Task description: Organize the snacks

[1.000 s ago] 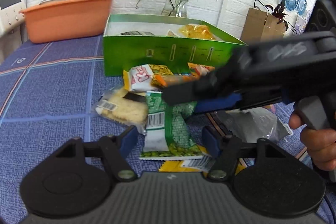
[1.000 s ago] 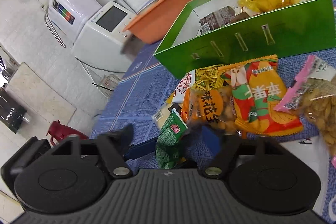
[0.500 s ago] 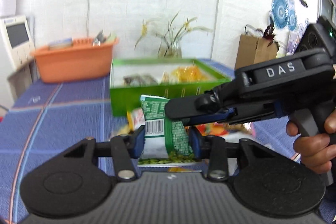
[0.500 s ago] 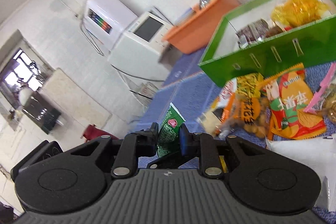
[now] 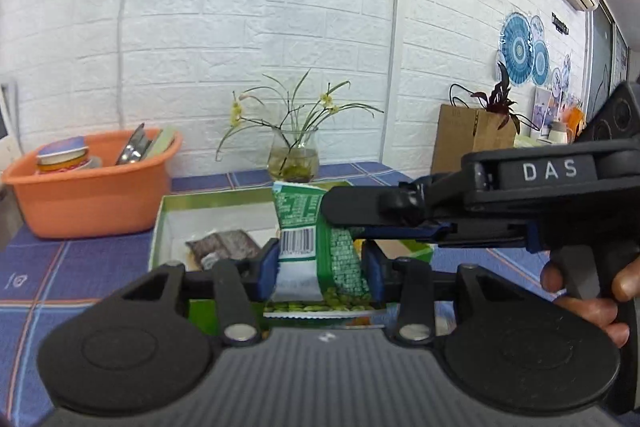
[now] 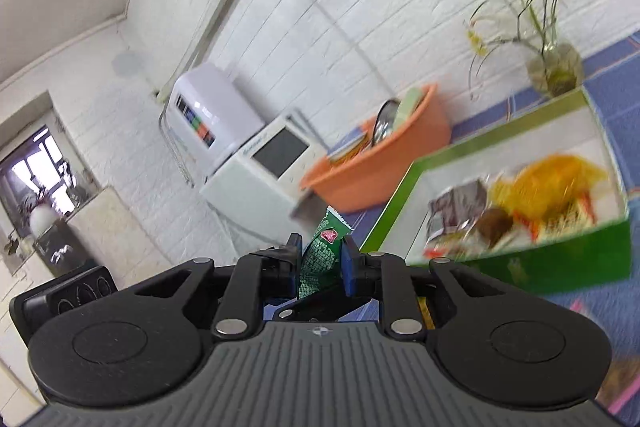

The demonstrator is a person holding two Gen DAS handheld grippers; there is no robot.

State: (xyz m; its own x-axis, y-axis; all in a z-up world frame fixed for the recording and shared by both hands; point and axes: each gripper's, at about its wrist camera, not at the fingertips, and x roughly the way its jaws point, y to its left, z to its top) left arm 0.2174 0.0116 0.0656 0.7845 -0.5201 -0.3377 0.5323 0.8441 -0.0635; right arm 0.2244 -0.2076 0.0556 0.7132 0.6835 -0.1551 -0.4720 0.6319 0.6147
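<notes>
Both grippers hold one green snack packet [image 5: 316,247], lifted in the air in front of the green box [image 5: 158,227]. My left gripper [image 5: 320,267] is shut on the packet's lower part. My right gripper [image 6: 322,259] is shut on the packet [image 6: 320,255], coming in from the right in the left wrist view [image 5: 360,223]. The box [image 6: 580,259] holds a dark packet [image 5: 224,247] and yellow snacks [image 6: 548,183].
An orange basin [image 5: 92,187] with dishes stands at the back left on the blue tablecloth [image 5: 48,275]. A glass vase with flowers [image 5: 294,159] stands behind the box. A brown paper bag [image 5: 472,135] is at the right. A white appliance [image 6: 260,163] stands left of the table.
Both grippers have lifted the green packet higher and toward the box. The loose snacks on the table have dropped out of view. The right wrist view has tilted upward.
</notes>
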